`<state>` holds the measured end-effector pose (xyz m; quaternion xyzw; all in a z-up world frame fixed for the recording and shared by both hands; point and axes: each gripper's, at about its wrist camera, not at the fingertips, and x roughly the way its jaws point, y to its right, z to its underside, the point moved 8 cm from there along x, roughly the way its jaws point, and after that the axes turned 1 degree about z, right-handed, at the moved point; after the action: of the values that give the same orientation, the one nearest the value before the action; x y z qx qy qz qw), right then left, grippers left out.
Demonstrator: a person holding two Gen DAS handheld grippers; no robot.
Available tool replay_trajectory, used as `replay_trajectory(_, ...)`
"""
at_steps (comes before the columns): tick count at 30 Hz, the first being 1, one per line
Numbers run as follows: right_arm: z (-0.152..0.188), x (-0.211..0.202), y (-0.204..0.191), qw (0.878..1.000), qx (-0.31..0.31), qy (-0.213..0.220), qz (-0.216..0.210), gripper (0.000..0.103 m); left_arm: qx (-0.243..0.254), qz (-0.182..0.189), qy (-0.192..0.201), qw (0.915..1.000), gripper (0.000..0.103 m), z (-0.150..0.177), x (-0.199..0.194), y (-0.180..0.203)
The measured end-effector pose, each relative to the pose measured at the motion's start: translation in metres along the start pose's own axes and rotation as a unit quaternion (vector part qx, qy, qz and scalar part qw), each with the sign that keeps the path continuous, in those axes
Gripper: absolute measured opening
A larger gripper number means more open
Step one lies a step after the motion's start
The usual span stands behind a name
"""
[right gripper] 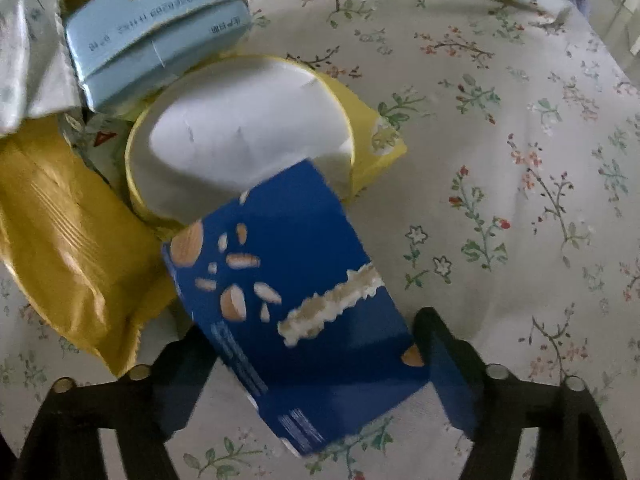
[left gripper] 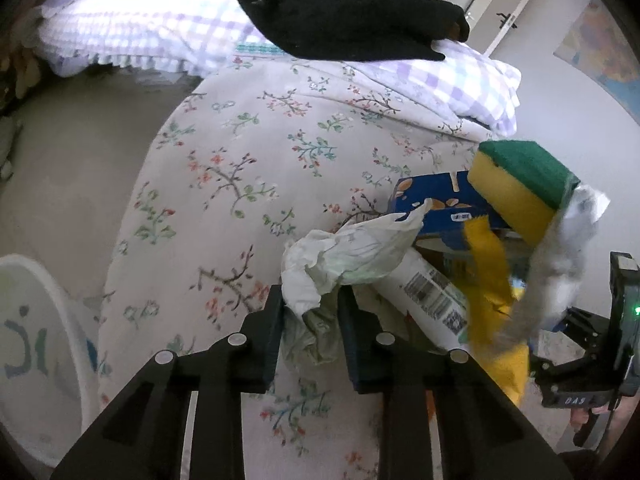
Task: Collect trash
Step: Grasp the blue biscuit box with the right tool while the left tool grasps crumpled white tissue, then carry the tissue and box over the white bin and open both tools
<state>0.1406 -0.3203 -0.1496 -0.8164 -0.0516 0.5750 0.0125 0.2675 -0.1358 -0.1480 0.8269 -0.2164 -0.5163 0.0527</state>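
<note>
In the left wrist view my left gripper (left gripper: 310,320) is shut on a crumpled white-and-green paper wrapper (left gripper: 348,256) at the near edge of a trash pile on the flowered bedsheet (left gripper: 260,152). The pile holds a white tube with a barcode (left gripper: 432,296), a yellow wrapper (left gripper: 488,276), a blue box (left gripper: 436,196) and a yellow-green sponge (left gripper: 520,184). In the right wrist view my right gripper (right gripper: 316,364) has a blue snack box (right gripper: 304,304) slanting between its fingers, both pads against its edges. The right gripper's body (left gripper: 580,356) shows at the far right, fingertips hidden.
A white bin (left gripper: 36,340) stands on the floor at lower left. A black garment (left gripper: 340,12) lies on checked pillows (left gripper: 140,28) at the far end. Behind the snack box lie a light blue box (right gripper: 156,32), a yellow-rimmed round tub (right gripper: 240,132) and a yellow packet (right gripper: 72,248).
</note>
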Motion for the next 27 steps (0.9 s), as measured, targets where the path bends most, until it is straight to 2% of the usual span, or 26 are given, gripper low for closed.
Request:
replay_trajectory(5, 0.005, -0.029, 0.006, 0.999, 0.032, 0.016, -0.004, 0.075, -0.011, 0.005, 0.008, 0.9999, 0.028, 0.006, -0.023, -0.007)
replay_trajectory(12, 0.006, -0.084, 0.005, 0.997, 0.057, 0.061, 0.0, 0.074, -0.012, 0.001, 0.021, 0.9997, 0.028, 0.019, -0.058, -0.017)
replay_trajectory(18, 0.0, -0.121, -0.026, 0.993, 0.05, 0.106, -0.012, 0.074, -0.014, 0.001, 0.032, 0.9994, 0.028, 0.029, -0.087, -0.028)
replay_trajectory(22, -0.015, -0.116, -0.05, 0.992, 0.035, 0.117, -0.02, 0.074, -0.022, -0.002, 0.041, 0.9989, 0.028, 0.035, -0.105, -0.041)
replay_trajectory(25, -0.024, -0.114, -0.075, 0.992, 0.015, 0.127, -0.01, 0.074, -0.031, -0.007, 0.047, 0.9984, 0.028, 0.039, -0.118, -0.054)
replay_trajectory(27, -0.03, -0.112, -0.098, 0.991, -0.004, 0.131, -0.021, 0.074, -0.036, -0.014, 0.049, 0.9981, 0.028, 0.042, -0.125, -0.066)
